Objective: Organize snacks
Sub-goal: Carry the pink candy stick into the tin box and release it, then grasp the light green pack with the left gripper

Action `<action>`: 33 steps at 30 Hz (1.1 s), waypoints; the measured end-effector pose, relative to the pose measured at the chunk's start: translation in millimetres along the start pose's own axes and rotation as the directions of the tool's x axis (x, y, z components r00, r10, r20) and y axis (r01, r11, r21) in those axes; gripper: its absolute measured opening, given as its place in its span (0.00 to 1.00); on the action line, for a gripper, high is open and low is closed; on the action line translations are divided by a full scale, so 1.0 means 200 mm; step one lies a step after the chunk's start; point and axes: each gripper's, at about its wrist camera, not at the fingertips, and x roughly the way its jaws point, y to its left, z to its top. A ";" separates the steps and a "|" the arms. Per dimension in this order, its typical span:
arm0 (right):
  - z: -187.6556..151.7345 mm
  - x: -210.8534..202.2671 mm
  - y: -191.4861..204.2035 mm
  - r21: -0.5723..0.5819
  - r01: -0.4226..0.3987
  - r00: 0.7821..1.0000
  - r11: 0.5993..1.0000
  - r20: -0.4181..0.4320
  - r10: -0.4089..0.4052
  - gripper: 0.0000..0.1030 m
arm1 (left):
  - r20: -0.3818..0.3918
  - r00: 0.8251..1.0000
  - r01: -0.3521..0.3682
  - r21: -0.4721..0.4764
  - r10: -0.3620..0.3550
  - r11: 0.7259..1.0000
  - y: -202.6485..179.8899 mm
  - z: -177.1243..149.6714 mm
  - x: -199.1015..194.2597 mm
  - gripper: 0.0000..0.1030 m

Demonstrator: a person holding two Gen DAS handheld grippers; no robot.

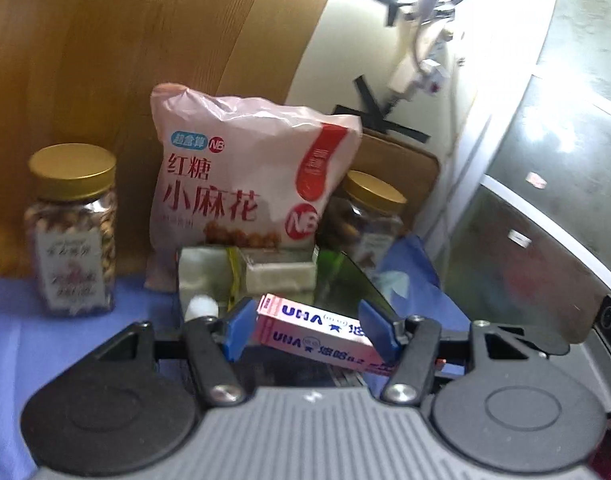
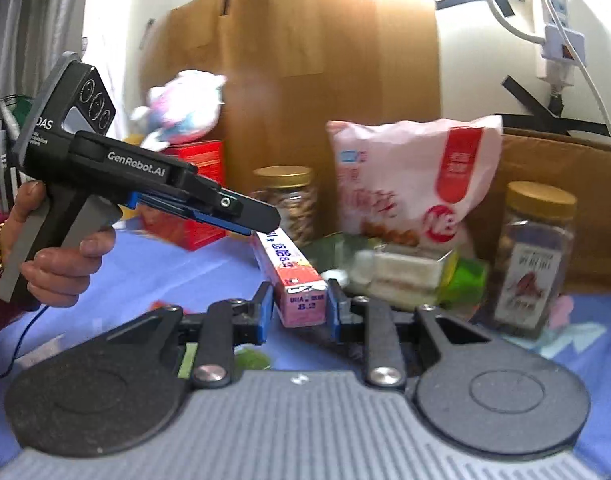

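A pink UHA candy box (image 1: 317,330) lies between the fingers of my left gripper (image 1: 311,330); the jaws stand wide and only its ends meet the pads. In the right wrist view the same box (image 2: 291,276) sits end-on between my right gripper's (image 2: 299,310) blue pads, which press its near end. The left gripper (image 2: 241,216) touches its far end from the left. Behind stand a pink snack bag (image 1: 249,184), two gold-lidded jars (image 1: 73,228) (image 1: 365,220) and a clear pack of white cakes (image 1: 245,276).
A brown cardboard wall (image 1: 125,60) backs the blue cloth (image 1: 9,320). A red box (image 2: 201,196) with a plush toy (image 2: 185,108) on it stands at the left. A white cable and charger (image 2: 557,40) hang at the right. A green wrapper (image 2: 465,276) lies beside the cakes.
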 end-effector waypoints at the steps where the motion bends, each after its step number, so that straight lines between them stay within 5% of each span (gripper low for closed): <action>1: 0.00 0.04 -0.03 0.005 0.005 1.000 1.000 -0.008 -0.005 0.30 | -0.009 1.000 -0.008 -0.004 0.008 1.000 0.01 0.02 0.07 0.56; 6: -0.03 0.18 -0.14 -0.007 0.074 0.997 0.997 -0.035 -0.074 0.34 | -0.066 0.998 -0.026 -0.042 0.023 0.999 0.09 0.05 0.30 0.56; 9: -0.04 0.23 -0.18 -0.009 0.200 0.980 0.980 -0.008 -0.200 0.37 | -0.099 0.995 -0.023 -0.066 0.016 0.998 0.12 0.04 0.38 0.55; 15: -0.06 0.10 -0.27 0.138 0.254 0.961 0.957 0.072 -0.266 0.37 | -0.079 0.997 0.008 -0.037 -0.011 0.999 0.11 -0.01 0.24 0.58; 18: -0.08 0.02 -0.25 0.173 0.197 0.974 0.965 0.078 -0.213 0.37 | -0.059 0.998 0.023 -0.035 -0.025 0.999 0.14 -0.06 0.07 0.59; 23: -0.15 0.01 -0.08 0.182 -0.002 1.000 0.983 -0.002 0.003 0.43 | -0.089 0.996 -0.008 -0.065 0.002 0.998 0.19 -0.27 -0.18 0.59; 27: -0.21 0.08 0.14 0.117 -0.113 0.988 0.987 -0.095 0.125 0.48 | -0.125 0.992 -0.038 -0.129 0.022 0.991 0.24 -0.47 -0.34 0.59; 33: -0.23 0.23 0.31 0.066 -0.159 0.970 0.985 -0.174 0.168 0.48 | -0.142 0.990 -0.015 -0.255 -0.022 0.967 0.30 -0.68 -0.49 0.60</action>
